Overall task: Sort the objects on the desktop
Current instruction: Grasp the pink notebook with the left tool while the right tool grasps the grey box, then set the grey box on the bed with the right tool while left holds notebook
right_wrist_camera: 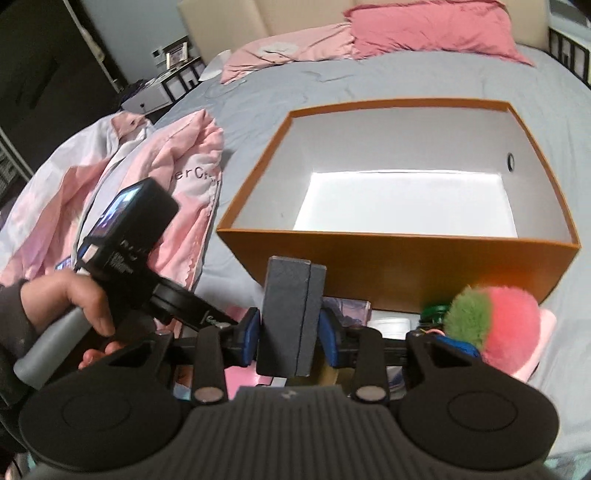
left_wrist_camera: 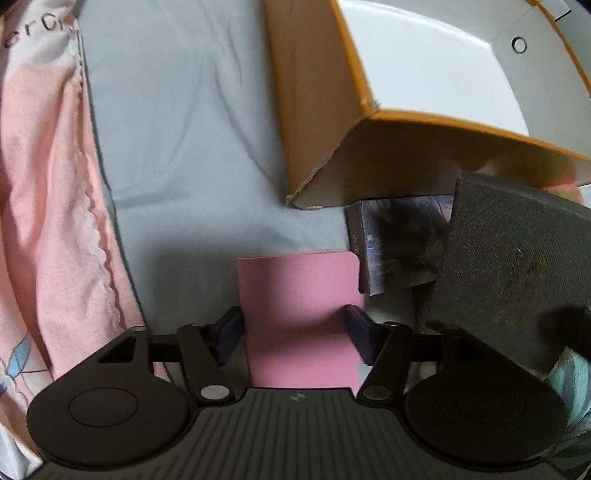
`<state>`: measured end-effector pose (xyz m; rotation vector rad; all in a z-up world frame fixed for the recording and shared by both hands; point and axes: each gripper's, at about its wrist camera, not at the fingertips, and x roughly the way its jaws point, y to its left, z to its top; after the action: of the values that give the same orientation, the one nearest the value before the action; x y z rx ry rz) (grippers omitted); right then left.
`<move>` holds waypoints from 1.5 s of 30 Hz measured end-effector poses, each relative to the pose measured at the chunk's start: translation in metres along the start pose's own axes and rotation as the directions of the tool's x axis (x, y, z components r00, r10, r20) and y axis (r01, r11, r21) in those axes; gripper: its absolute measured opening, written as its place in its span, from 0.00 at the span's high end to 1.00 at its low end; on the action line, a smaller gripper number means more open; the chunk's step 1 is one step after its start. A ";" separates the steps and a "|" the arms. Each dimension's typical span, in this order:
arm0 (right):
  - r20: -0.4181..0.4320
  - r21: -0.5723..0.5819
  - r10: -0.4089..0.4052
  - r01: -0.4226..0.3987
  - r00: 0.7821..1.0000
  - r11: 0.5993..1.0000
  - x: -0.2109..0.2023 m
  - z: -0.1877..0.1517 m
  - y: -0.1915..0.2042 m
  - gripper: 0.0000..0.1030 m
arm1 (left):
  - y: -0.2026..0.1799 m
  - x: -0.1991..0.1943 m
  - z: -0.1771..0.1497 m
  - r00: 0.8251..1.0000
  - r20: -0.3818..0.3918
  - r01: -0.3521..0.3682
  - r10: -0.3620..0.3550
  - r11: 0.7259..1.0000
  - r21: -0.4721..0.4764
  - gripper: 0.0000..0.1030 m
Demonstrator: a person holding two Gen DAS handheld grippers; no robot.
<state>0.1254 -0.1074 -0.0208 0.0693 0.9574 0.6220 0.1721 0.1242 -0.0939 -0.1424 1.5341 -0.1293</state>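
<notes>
My left gripper (left_wrist_camera: 293,332) has its blue pads on both sides of a flat pink card-like object (left_wrist_camera: 301,314) lying on the grey bedsheet. My right gripper (right_wrist_camera: 290,332) is shut on a dark grey box (right_wrist_camera: 291,314), held upright in front of the orange box (right_wrist_camera: 399,258) with a white inside. The grey box also shows in the left wrist view (left_wrist_camera: 506,273), right of the pink object. A purple patterned box (left_wrist_camera: 399,243) lies beside the pink object, under the orange box's corner (left_wrist_camera: 325,140).
A pink and white garment (right_wrist_camera: 147,184) lies left of the orange box, also on the left in the left wrist view (left_wrist_camera: 48,206). A fluffy pink and green ball (right_wrist_camera: 491,317) sits right of my right gripper. Pink pillows (right_wrist_camera: 424,29) lie at the bed's head.
</notes>
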 end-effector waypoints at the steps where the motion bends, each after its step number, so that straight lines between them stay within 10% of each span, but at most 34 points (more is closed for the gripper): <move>1: 0.002 0.006 -0.003 0.003 1.000 1.000 -0.002 0.001 -0.002 0.66 | 0.001 -0.003 -0.002 1.000 0.009 -0.002 0.002 1.000 -0.004 0.44; 3: 0.005 0.015 -0.019 0.019 1.000 1.000 -0.003 0.001 -0.005 0.85 | 0.004 -0.008 -0.008 1.000 0.031 -0.002 0.003 1.000 -0.009 0.51; 11: -0.024 0.063 -0.039 0.041 0.999 0.997 0.002 -0.001 -0.026 0.82 | -0.010 -0.038 -0.039 0.984 0.177 0.004 -0.020 0.996 0.085 0.64; 15: -0.048 0.094 -0.045 0.050 0.998 0.994 0.014 -0.002 -0.030 0.63 | -0.019 -0.047 -0.043 0.977 0.212 -0.010 -0.022 0.988 0.152 0.64; 32: -0.076 0.429 0.185 -0.136 0.980 0.893 0.046 -0.001 -0.064 0.50 | -0.048 -0.049 -0.070 0.953 0.302 -0.002 -0.030 0.994 0.106 0.64; 40: -0.048 0.404 0.224 -0.186 0.973 0.896 0.044 -0.001 -0.056 0.86 | -0.042 -0.044 -0.085 0.937 0.314 0.147 -0.151 0.988 0.037 0.69; 45: -0.056 0.382 0.186 -0.151 0.981 0.912 0.042 -0.001 -0.054 0.83 | -0.055 -0.032 -0.088 0.946 0.304 0.106 -0.109 0.994 0.026 0.72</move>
<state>0.1675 -0.1301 -0.0698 0.4750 1.1594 0.5958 0.0836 0.0744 -0.0552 -0.2288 1.2169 -0.1922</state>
